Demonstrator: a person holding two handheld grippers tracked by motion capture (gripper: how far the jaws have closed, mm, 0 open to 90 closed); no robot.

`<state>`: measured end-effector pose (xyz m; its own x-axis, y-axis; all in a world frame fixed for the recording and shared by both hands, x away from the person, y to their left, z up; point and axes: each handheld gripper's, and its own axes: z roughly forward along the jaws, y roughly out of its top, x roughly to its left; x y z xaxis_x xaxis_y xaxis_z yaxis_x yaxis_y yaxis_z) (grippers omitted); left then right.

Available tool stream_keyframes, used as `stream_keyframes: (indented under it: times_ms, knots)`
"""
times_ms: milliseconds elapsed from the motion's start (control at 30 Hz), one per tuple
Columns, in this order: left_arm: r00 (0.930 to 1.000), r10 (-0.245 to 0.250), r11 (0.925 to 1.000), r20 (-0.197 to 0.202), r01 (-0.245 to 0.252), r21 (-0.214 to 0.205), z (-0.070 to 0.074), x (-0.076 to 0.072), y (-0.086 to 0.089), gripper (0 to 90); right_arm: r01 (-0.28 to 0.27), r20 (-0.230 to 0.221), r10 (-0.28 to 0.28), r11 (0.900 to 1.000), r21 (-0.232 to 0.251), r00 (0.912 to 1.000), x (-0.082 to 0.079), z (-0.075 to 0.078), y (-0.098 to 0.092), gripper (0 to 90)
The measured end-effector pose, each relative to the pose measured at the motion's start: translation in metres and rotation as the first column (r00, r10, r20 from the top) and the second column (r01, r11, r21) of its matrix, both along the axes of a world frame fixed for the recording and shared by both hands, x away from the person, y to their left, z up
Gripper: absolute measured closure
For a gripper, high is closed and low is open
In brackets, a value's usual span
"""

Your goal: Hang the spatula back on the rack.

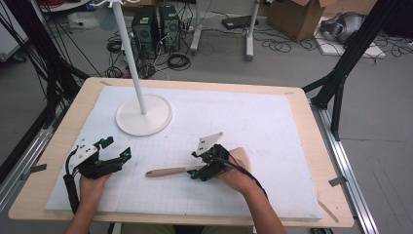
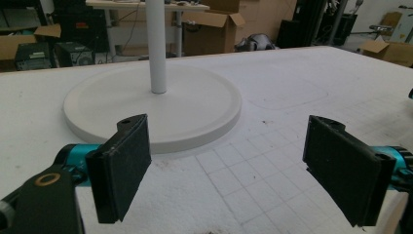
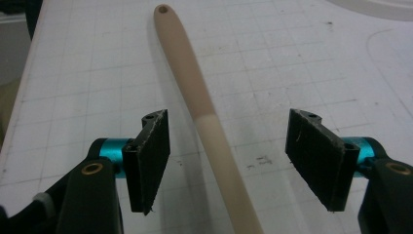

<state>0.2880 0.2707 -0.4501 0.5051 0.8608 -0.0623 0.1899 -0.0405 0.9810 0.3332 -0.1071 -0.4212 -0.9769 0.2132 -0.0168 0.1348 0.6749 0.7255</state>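
Jaws of our right gripper [image 1: 200,171] stand apart on either side of the wooden spatula [image 1: 170,171], its handle running between the two black pads without touching either, as the right gripper view shows [image 3: 221,146]. No pad presses on it. We see the spatula lying flat on the white gridded mat [image 1: 272,126], just below the middle of the high view, its handle pointing toward the left of the frame and its broad blade tucked behind the gripper and our right hand [image 1: 236,178]. Our left gripper [image 1: 114,151] sits at lower left of that view with its jaws wide and nothing between them. Ahead of it, in the upper left, stands the white stand [image 1: 143,114] on its round base.
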Motion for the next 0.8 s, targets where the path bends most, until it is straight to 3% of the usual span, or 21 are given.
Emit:
stream_keyframes:
  times_ms: [433,800]
  knots:
    - [1.0,0.002,1.0,0.0,-0.002,-0.005,0.0,0.0,0.0,18.3,-0.076,-0.009,0.076,0.9939,-0.079,0.9971,0.006,-0.012,0.01,52.2]
    - [1.0,0.001,1.0,-0.003,-0.001,-0.005,0.0,0.0,0.0,18.7,-0.127,-0.013,0.127,0.9871,-0.097,0.9918,0.008,-0.015,0.012,64.6]
